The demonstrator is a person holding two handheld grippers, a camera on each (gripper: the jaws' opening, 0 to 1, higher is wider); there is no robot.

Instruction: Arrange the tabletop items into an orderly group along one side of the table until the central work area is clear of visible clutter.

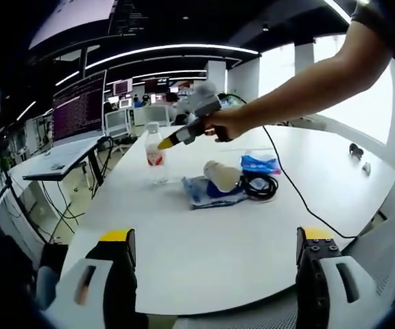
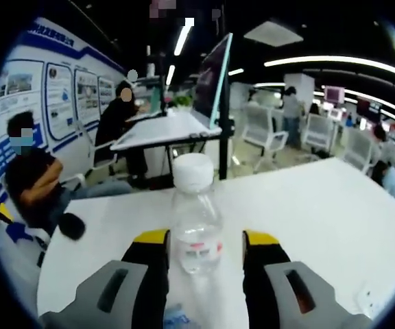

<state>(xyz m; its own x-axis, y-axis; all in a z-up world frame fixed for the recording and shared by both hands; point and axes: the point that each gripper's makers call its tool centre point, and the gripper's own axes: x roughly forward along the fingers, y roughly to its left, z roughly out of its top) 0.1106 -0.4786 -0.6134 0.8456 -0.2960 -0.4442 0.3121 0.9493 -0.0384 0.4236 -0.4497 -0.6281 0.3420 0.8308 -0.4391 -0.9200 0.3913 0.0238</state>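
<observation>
Bottle (image 2: 195,226): clear, white cap, red label unreadable; lower centre of right gripper view, between the jaws.
Right gripper (image 2: 204,238): open, straddling bottle, contact unclear.
Left gripper (image 1: 216,240): wide open, empty, over white table (image 1: 204,253).

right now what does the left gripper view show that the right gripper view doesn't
Left gripper view: a cluster near the table's middle, namely a coiled black cable, a blue plastic packet and a pale rounded cup-like thing lying on blue cloth, plus the person's hand carrying the right gripper toward the bottle.

Right gripper view: the right gripper's open yellow-tipped jaws flanking the bottle without visibly touching it, and seated people at a side desk.

Both: the clear plastic water bottle with white cap and red label standing on the white table.
</observation>
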